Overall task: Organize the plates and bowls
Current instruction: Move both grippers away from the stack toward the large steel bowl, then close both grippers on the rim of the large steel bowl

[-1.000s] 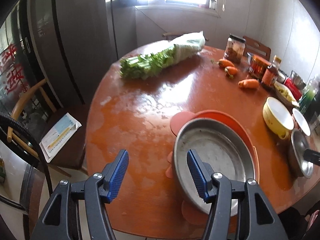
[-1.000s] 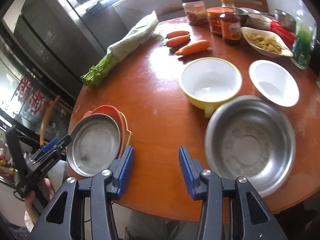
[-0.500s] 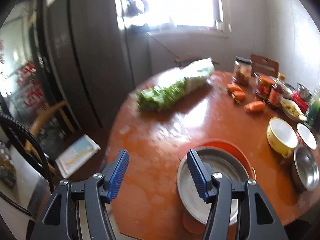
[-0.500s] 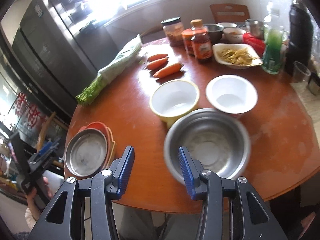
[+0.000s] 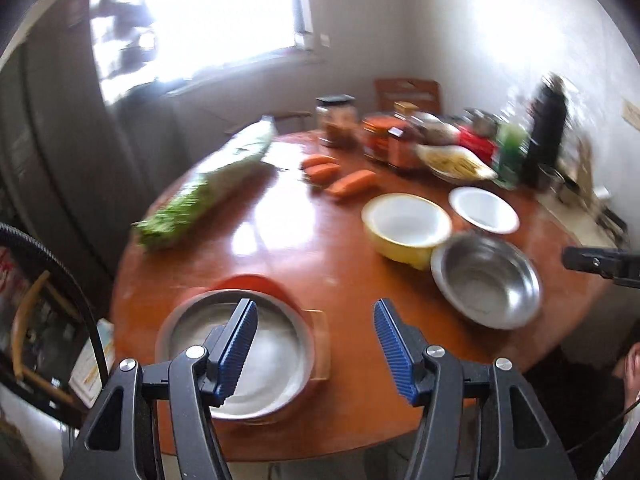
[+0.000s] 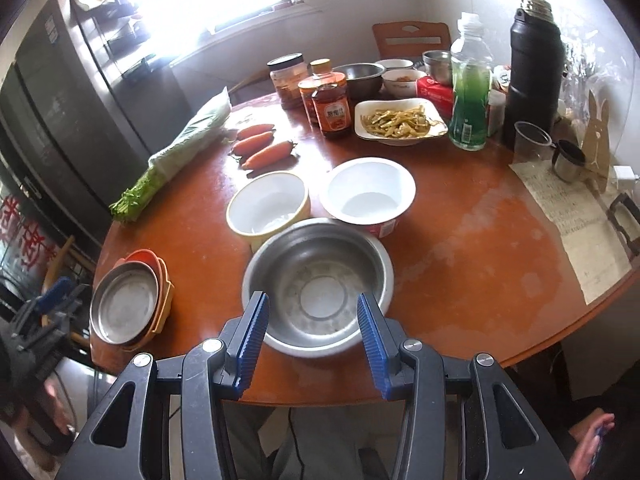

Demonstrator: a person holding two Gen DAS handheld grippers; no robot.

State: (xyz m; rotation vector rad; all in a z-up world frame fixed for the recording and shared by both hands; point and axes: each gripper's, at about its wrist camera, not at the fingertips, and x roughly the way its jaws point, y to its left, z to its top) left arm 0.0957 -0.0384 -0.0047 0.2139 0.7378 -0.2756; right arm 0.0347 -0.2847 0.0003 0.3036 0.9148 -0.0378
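Note:
A steel plate [image 5: 264, 344] lies on top of stacked orange plates [image 5: 248, 282] at the table's near left edge. My left gripper [image 5: 316, 350] hovers open above it, holding nothing. A steel bowl [image 6: 318, 276] stands near the front edge, with a yellow bowl [image 6: 268, 210] and a white bowl [image 6: 368, 196] touching it behind. My right gripper [image 6: 312, 320] hangs open above the steel bowl's near rim, with nothing between its fingers. In the right wrist view the plate stack [image 6: 122, 306] shows at the left, and the left gripper [image 6: 48, 304] beside it.
The round wooden table [image 6: 480, 248] holds wrapped greens [image 6: 188, 148], three carrots [image 6: 260, 146], jars and a sauce bottle [image 6: 330, 108], a dish of food [image 6: 400, 122], a green bottle [image 6: 470, 92], a black flask [image 6: 530, 68] and a paper sheet [image 6: 576, 216]. A fridge [image 6: 60, 120] stands at the left.
Both grippers drew back and rose from the table. The left view swung right, bringing the bowls into sight. The steel bowl now sits between the right fingers in its view. Nothing was grasped.

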